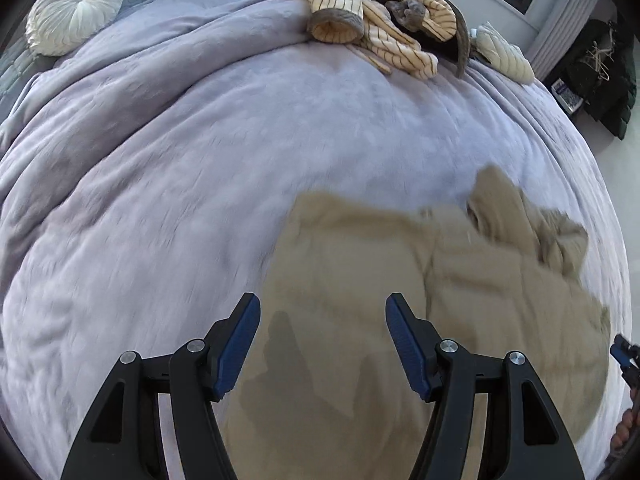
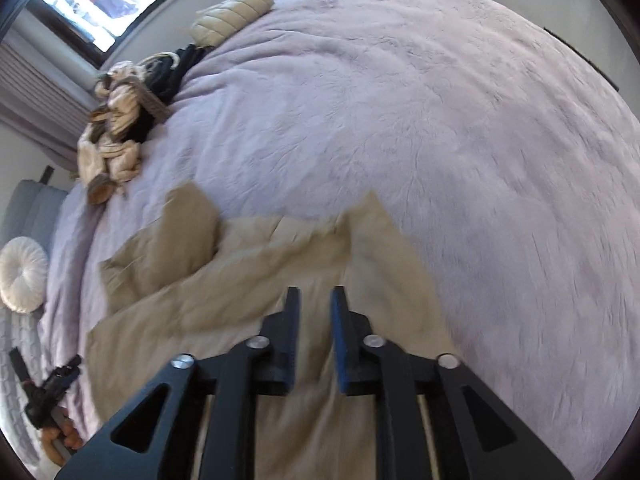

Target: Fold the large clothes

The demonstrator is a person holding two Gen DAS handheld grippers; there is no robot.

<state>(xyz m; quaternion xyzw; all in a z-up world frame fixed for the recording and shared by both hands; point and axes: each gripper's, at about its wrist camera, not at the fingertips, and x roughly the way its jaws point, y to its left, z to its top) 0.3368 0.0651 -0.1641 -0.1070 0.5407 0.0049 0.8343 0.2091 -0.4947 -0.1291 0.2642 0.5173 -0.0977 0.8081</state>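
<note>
A tan garment (image 1: 400,280) lies spread and rumpled on the lilac bed cover (image 1: 200,160). My left gripper (image 1: 322,304) is open and empty, hovering above the garment's near left part. In the right wrist view the same garment (image 2: 240,280) lies below my right gripper (image 2: 314,294), whose fingers stand a narrow gap apart with nothing between them. The left gripper also shows in the right wrist view (image 2: 60,376) at the far left, and the right gripper's tip shows at the right edge of the left wrist view (image 1: 624,354).
A heap of striped cream and brown clothes (image 1: 380,20) lies at the far edge of the bed, also seen in the right wrist view (image 2: 120,128). A cream puffy item (image 1: 504,56) lies beside it. A round white cushion (image 1: 76,6) sits at the head. Dark items (image 1: 600,76) stand beside the bed.
</note>
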